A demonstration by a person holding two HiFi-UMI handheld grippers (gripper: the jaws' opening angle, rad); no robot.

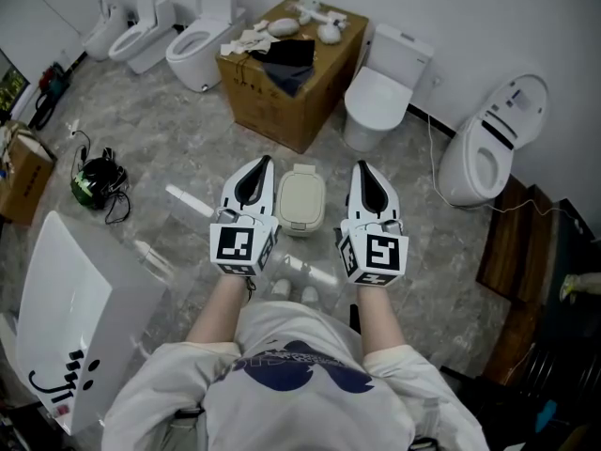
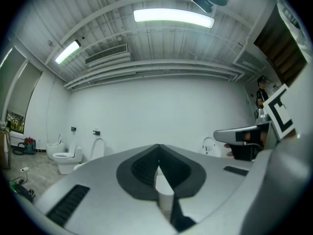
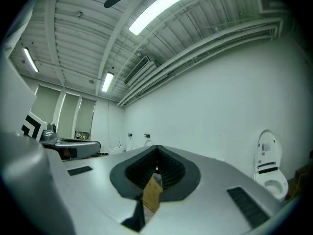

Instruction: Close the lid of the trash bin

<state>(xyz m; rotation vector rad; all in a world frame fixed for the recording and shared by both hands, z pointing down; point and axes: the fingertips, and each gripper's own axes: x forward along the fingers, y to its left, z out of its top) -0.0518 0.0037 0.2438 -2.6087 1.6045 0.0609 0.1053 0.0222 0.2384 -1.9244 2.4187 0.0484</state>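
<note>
The trash bin [image 1: 300,198] is a small beige bin standing on the grey stone floor, and its lid lies flat on top. I hold both grippers level above the floor, one at each side of the bin in the head view and apart from it. My left gripper [image 1: 264,162] is shut with nothing in it. My right gripper [image 1: 362,166] is shut and empty too. In the left gripper view the left gripper [image 2: 157,147] shows its jaws closed tip to tip. The right gripper [image 3: 156,149] looks the same in the right gripper view. The bin is in neither gripper view.
A cardboard box [image 1: 292,71] with odds and ends on top stands beyond the bin. White toilets stand around: one [image 1: 380,89] right of the box, one [image 1: 490,141] at far right, others [image 1: 201,38] at the back left. A white panel [image 1: 73,322] lies at my left, cables [image 1: 96,179] beside it.
</note>
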